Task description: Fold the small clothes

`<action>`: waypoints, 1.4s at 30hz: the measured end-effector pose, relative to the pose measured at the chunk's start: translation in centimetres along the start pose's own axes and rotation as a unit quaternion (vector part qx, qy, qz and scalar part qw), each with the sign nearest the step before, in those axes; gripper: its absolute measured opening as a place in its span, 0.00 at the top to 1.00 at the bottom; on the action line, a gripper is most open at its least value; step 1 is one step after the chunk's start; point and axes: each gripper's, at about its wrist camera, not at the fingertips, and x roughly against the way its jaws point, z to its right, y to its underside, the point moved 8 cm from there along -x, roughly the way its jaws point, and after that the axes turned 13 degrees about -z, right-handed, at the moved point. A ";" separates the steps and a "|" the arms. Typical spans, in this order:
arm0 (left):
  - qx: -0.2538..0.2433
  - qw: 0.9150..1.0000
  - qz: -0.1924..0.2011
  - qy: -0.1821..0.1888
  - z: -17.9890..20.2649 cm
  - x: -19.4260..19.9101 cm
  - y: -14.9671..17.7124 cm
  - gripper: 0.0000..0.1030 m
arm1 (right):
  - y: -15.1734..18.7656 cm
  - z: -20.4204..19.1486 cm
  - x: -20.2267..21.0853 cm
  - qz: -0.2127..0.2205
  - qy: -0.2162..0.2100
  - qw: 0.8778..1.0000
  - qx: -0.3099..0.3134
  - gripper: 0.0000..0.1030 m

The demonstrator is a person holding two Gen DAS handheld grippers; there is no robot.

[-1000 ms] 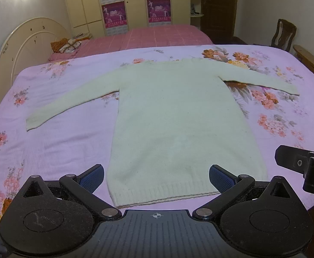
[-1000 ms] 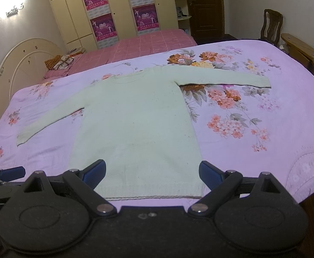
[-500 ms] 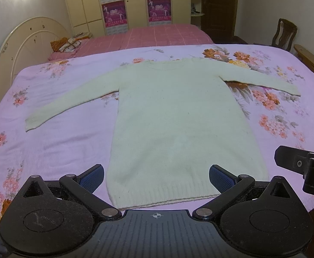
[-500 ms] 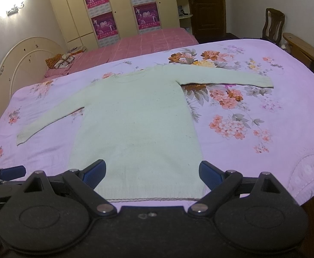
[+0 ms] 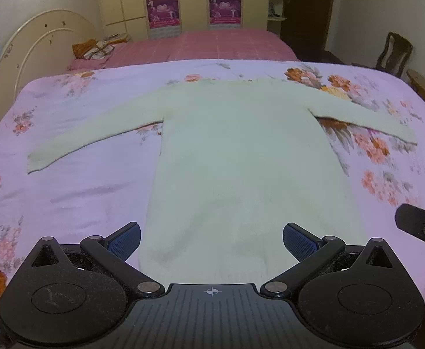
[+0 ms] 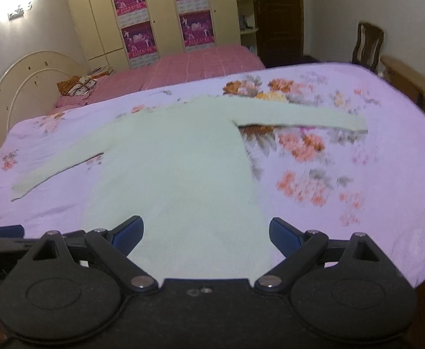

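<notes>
A pale green long-sleeved sweater (image 5: pixel 241 160) lies flat on the pink floral bedspread (image 5: pixel 67 192), sleeves spread to both sides, hem nearest me. It also shows in the right wrist view (image 6: pixel 177 174). My left gripper (image 5: pixel 211 240) is open and empty, hovering over the hem's middle. My right gripper (image 6: pixel 205 234) is open and empty, also over the hem, toward its right side. The hem edge is hidden behind both gripper bodies. The right gripper's tip shows at the left wrist view's right edge (image 5: pixel 421 228).
A second bed with a pink checked cover (image 5: pixel 212 46) lies beyond. A cream headboard (image 5: pixel 35 58) stands at the left. A wooden chair (image 6: pixel 368 45) and wooden bed frame (image 6: pixel 410 84) are at the right. Wardrobes (image 5: pixel 183 0) line the far wall.
Both grippers have moved forward over the bed and now cover the sweater's hem. Their jaws stay open.
</notes>
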 end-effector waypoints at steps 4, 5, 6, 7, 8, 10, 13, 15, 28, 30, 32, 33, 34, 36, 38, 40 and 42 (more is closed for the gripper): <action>0.008 1.000 0.010 -0.011 0.0 -1.3 -2.0 0.00 | -1.4 0.8 -1.1 0.011 0.004 1.000 0.003 0.10; 0.009 1.000 0.011 -0.015 -0.1 -1.7 -2.5 0.00 | -1.9 1.0 -1.5 0.015 0.003 1.000 0.004 0.10; 0.010 1.000 0.011 -0.018 0.0 -2.0 -2.9 0.00 | -2.3 1.2 -1.8 0.020 0.001 1.000 0.004 0.10; 0.010 1.000 0.012 -0.019 0.0 -2.4 -3.4 0.00 | -2.7 1.5 -2.1 0.024 0.001 1.000 0.004 0.10; 0.010 1.000 0.010 -0.019 0.1 -2.9 -3.9 0.00 | -3.2 1.9 -2.4 0.028 0.002 1.000 0.002 0.10; 0.012 1.000 0.007 -0.016 0.4 -3.8 -4.7 0.00 | -4.0 2.5 -3.2 0.031 -0.003 1.000 -0.001 0.10; 0.012 1.000 0.009 -0.012 0.9 -5.0 -6.1 0.00 | -5.4 3.4 -4.6 0.033 -0.011 0.999 -0.007 0.10; 0.015 1.000 0.012 -0.009 1.3 -5.9 -7.1 0.00 | -6.3 4.0 -5.5 0.034 -0.013 0.999 -0.009 0.11; 0.028 0.999 0.006 -0.033 4.7 -12.6 -14.0 0.00 | -11.6 8.1 -12.1 0.020 -0.007 1.000 -0.013 0.12; 0.037 0.999 0.001 -0.027 5.2 -13.8 -15.0 0.00 | -12.4 9.2 -13.4 0.018 -0.005 1.000 -0.019 0.12; 0.042 0.999 0.003 -0.030 5.6 -14.9 -15.8 0.00 | -13.2 10.5 -14.7 0.017 -0.003 0.999 -0.029 0.12; 0.041 0.999 0.002 -0.036 6.0 -15.6 -16.3 0.00 | -13.6 11.3 -15.4 0.015 -0.001 0.999 -0.035 0.12; 0.040 0.998 0.000 -0.041 6.2 -16.1 -16.6 0.00 | -13.9 12.0 -16.2 0.012 0.001 0.999 -0.040 0.12; 0.034 0.998 -0.003 -0.048 6.9 -17.2 -17.3 0.00 | -14.4 13.5 -17.7 0.009 0.006 0.999 -0.050 0.12; 0.031 0.998 -0.007 -0.052 7.6 -18.3 -17.9 0.00 | -14.9 15.0 -19.0 0.006 0.011 0.998 -0.060 0.12; 0.028 0.998 -0.011 -0.055 8.1 -19.1 -18.4 0.00 | -15.3 16.7 -20.5 0.001 0.021 0.997 -0.073 0.12; 0.019 0.998 -0.008 -0.054 8.6 -19.9 -18.9 0.00 | -15.7 18.5 -21.8 -0.002 0.033 0.996 -0.087 0.12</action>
